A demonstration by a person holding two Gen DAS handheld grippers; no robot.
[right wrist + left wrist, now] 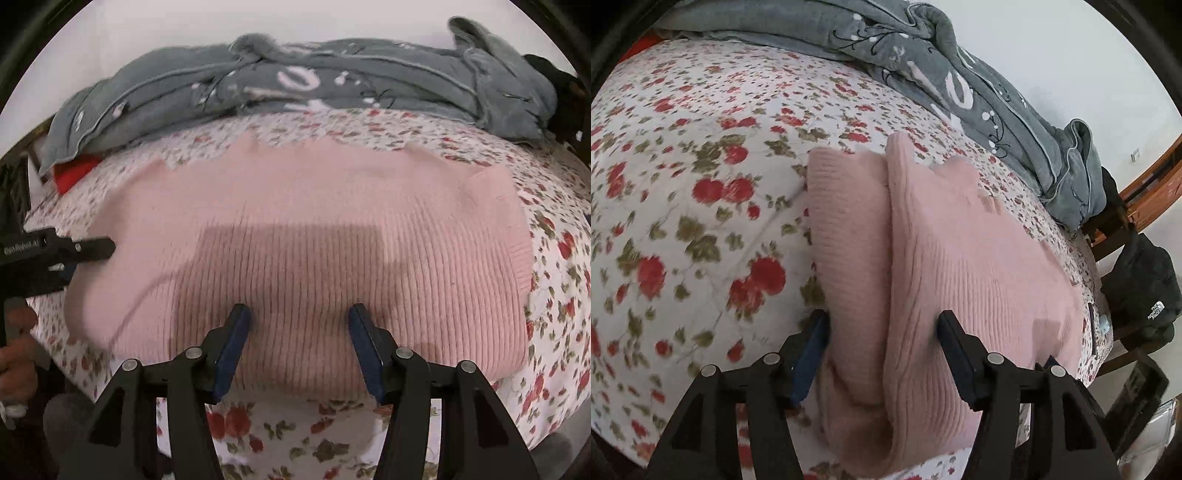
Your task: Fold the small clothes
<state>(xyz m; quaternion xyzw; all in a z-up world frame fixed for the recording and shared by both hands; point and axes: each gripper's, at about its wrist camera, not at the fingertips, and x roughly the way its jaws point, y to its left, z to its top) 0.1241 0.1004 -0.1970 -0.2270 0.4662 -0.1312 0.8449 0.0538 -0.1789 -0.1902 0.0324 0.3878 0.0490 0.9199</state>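
Ribbed pink knit sweater (295, 229), folded, on floral quilted bedspread (683, 166)

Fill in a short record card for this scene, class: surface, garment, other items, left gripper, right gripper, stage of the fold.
surface: bed with floral sheet
garment: pink knitted sweater, lying flat on the sheet, partly folded
other items: grey blanket bunched along the far side; black bag beside the bed
left gripper: open, jaws apart over a folded edge of the sweater, not pinching it
right gripper: open, jaws apart above the near part of the sweater
stage of the fold: sweater lies released; folding looks unfinished
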